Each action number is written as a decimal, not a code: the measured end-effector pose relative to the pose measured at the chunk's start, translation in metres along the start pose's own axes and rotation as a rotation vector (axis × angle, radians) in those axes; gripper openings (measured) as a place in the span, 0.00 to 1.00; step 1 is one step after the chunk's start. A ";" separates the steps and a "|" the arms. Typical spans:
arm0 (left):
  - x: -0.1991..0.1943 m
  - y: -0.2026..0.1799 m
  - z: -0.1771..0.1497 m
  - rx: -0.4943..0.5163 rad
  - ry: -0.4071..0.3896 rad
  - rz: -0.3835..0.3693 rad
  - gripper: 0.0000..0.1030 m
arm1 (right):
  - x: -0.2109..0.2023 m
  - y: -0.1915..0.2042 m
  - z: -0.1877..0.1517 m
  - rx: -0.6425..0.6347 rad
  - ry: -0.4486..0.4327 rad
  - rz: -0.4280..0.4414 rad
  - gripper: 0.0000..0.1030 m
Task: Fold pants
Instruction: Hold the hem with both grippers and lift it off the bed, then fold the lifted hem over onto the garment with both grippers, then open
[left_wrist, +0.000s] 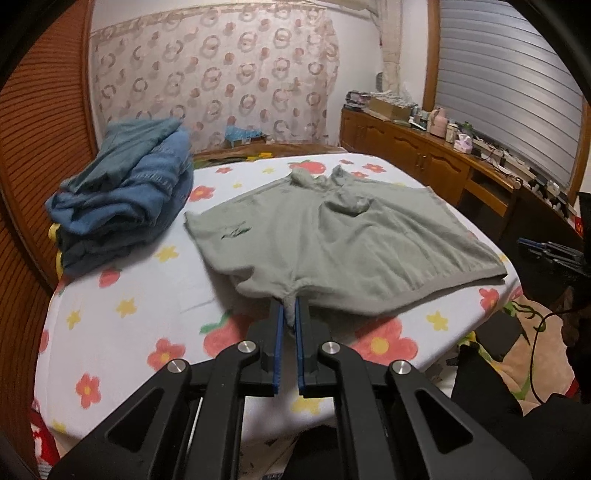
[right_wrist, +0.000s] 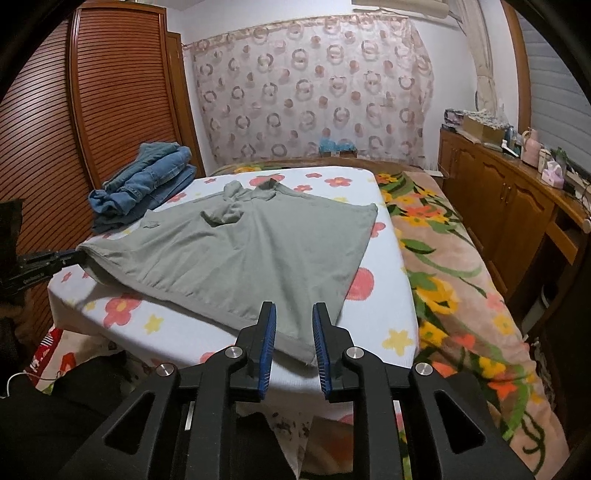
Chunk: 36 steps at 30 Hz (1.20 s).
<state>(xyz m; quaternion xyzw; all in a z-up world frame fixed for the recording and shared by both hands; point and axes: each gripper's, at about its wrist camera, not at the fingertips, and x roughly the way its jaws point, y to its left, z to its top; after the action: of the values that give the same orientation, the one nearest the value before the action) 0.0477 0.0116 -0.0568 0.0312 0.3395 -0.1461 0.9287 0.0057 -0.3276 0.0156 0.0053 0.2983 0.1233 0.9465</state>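
Observation:
Grey-green shorts (left_wrist: 343, 236) lie spread flat on a white flowered table cover (left_wrist: 140, 295), waistband at the near edge. My left gripper (left_wrist: 290, 308) is shut on the near left corner of the waistband, bunching the cloth. In the right wrist view the shorts (right_wrist: 251, 254) lie ahead, and my right gripper (right_wrist: 293, 314) is open, its jaws on either side of the near right waistband corner, just above it. The left gripper (right_wrist: 55, 260) shows at the left edge, holding the other corner. The right gripper (left_wrist: 546, 254) shows at the right edge of the left wrist view.
A pile of folded blue jeans (left_wrist: 125, 195) sits at the table's far left. A louvred wooden wardrobe (right_wrist: 118, 92) stands to the left. A flowered blanket (right_wrist: 454, 258) covers the bed to the right. A wooden dresser (right_wrist: 517, 199) with clutter runs along the right wall.

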 end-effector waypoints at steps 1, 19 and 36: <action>0.002 -0.004 0.005 0.013 -0.003 -0.005 0.06 | 0.004 -0.001 0.000 0.002 0.000 0.000 0.20; 0.055 -0.115 0.079 0.217 0.014 -0.187 0.06 | 0.020 -0.012 -0.003 0.053 -0.007 -0.017 0.20; 0.076 -0.173 0.099 0.286 0.047 -0.257 0.07 | 0.017 -0.009 -0.008 0.101 -0.013 -0.040 0.20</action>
<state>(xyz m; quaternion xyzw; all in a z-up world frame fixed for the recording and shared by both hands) 0.1143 -0.1885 -0.0225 0.1226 0.3383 -0.3094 0.8802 0.0167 -0.3328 -0.0013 0.0479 0.2980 0.0893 0.9492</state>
